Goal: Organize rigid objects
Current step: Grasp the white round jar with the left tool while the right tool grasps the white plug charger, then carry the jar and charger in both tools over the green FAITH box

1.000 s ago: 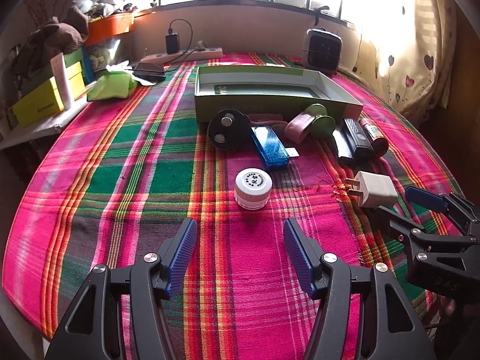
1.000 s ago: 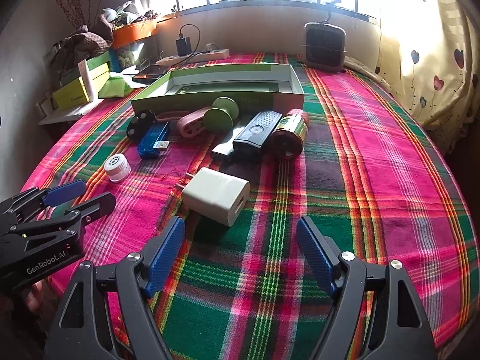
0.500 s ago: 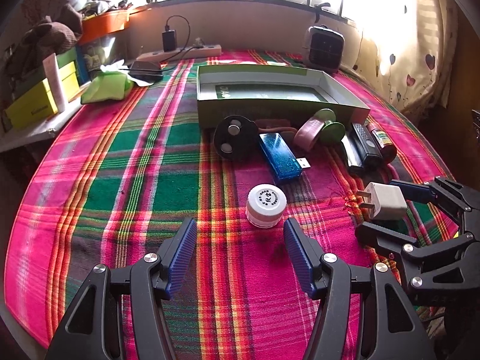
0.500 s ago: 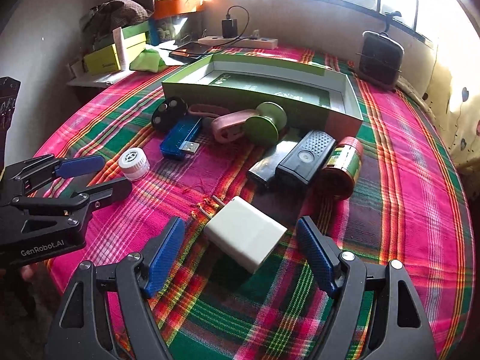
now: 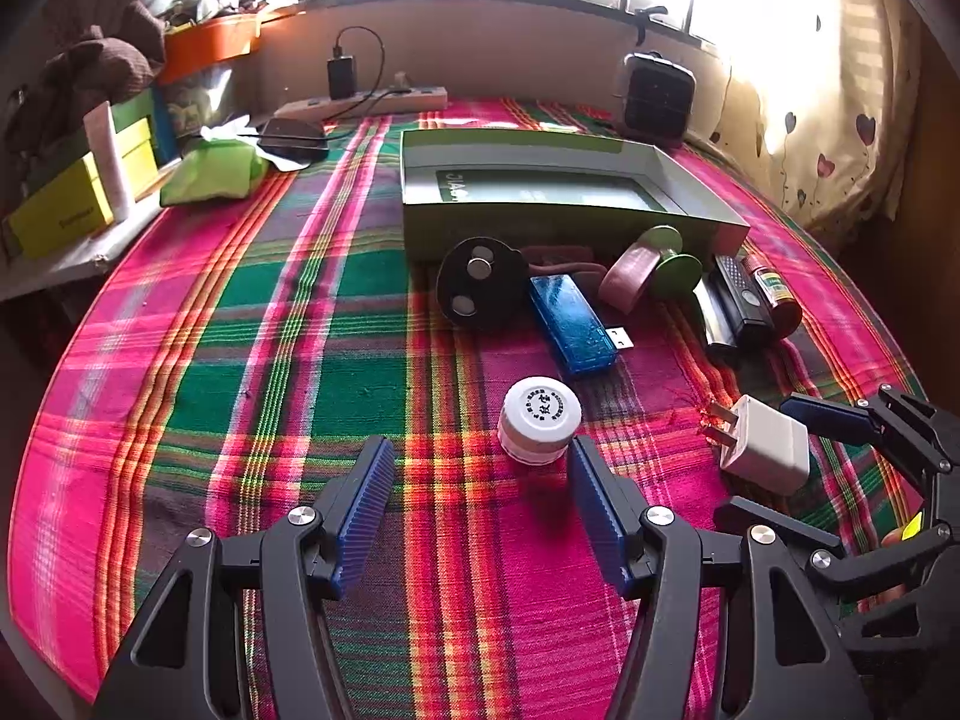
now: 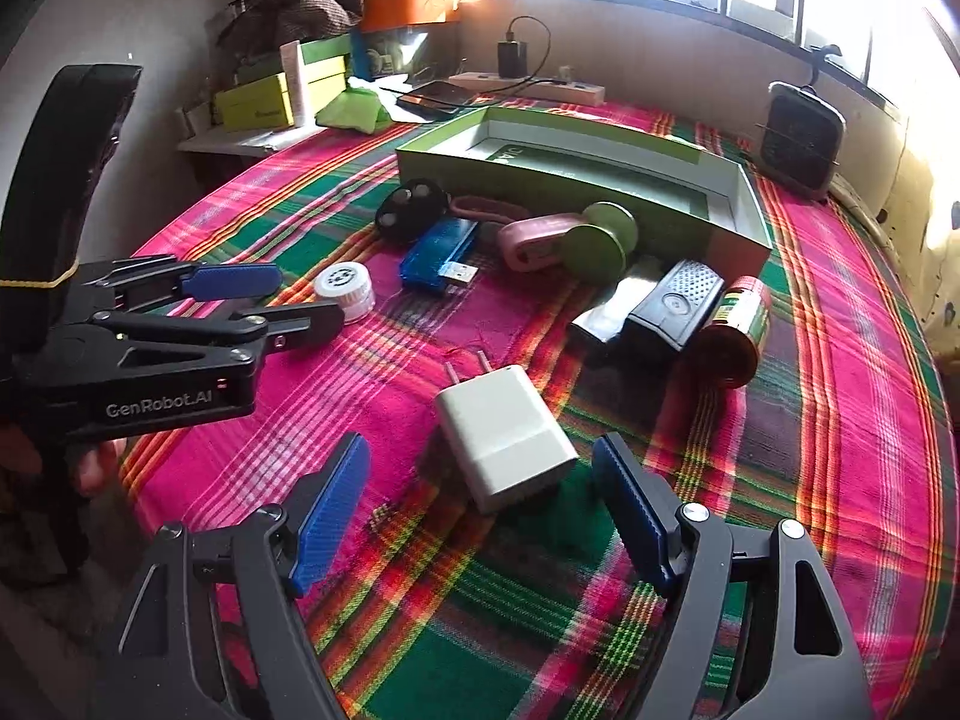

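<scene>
The left gripper gapes wide; the small white round-capped jar stands at its one o'clock, cap lettering illegible. The right gripper spreads around the white plastic wall charger, untouched.

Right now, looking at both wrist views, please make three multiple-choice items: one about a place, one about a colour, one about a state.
1. Where does the small white round jar stand?
A. inside the box
B. on the plaid cloth, before the left gripper
C. on the shelf

2. What colour is the translucent USB stick?
A. blue
B. yellow
C. white

3. How is the right gripper?
A. shut on the white wall charger
B. open, charger between its fingers
C. out of view

Answers: B, the jar sits on the cloth; A, its body is blue; B, gaps show on both sides.
</scene>
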Action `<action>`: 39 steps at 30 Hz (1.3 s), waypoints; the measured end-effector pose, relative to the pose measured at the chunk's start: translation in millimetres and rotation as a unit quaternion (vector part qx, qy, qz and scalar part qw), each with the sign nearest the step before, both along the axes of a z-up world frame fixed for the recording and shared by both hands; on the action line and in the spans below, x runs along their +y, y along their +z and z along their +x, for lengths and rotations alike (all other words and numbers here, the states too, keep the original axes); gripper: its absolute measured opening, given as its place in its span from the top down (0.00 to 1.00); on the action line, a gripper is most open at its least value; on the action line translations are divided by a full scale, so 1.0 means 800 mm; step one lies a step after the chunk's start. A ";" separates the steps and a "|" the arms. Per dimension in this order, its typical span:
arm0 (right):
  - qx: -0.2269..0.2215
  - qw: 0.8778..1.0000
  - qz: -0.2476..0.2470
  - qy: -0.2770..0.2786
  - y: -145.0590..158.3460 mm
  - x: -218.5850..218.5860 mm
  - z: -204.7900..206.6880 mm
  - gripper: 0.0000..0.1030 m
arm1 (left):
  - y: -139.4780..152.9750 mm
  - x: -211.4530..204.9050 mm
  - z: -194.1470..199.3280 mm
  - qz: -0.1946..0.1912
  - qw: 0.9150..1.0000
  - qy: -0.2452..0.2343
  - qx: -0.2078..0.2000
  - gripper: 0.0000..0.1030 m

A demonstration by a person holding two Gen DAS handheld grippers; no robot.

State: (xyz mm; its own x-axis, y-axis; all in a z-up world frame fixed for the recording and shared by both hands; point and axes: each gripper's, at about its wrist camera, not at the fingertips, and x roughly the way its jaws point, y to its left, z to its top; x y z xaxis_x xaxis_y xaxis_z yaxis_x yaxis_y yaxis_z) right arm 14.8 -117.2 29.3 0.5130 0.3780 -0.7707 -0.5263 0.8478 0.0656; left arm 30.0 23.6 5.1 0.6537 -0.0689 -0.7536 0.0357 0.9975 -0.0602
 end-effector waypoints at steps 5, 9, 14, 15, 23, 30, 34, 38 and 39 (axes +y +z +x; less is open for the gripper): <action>-0.001 1.000 -0.006 -0.008 0.000 0.002 0.007 0.31 | 0.000 -0.006 0.007 -0.005 1.000 -0.006 0.002 0.42; -0.004 1.000 -0.002 -0.018 0.001 0.002 0.011 0.37 | -0.001 -0.013 0.013 0.009 1.000 -0.012 0.000 0.42; -0.007 1.000 0.003 -0.029 0.002 -0.003 0.014 0.47 | 0.000 -0.010 0.021 0.005 1.000 -0.005 0.000 0.43; -0.006 1.000 0.004 -0.028 0.002 -0.004 0.014 0.48 | 0.000 -0.009 0.021 0.005 1.000 -0.004 0.000 0.44; -0.007 1.000 0.007 -0.029 0.003 -0.005 0.014 0.56 | 0.001 -0.006 0.025 0.018 1.000 0.004 0.000 0.67; -0.003 0.999 0.013 -0.033 0.004 -0.006 0.015 0.59 | 0.002 -0.001 0.027 0.016 1.000 0.002 0.001 0.74; -0.001 0.999 0.016 -0.036 0.005 -0.008 0.016 0.66 | 0.002 0.001 0.028 0.015 1.000 0.003 0.001 0.74; -0.001 0.999 0.016 -0.038 0.006 -0.009 0.018 0.66 | 0.010 0.004 0.029 0.015 1.000 0.004 -0.005 0.74; -0.002 0.999 0.017 -0.040 0.008 -0.010 0.019 0.66 | 0.013 0.005 0.030 0.016 1.000 0.004 -0.007 0.74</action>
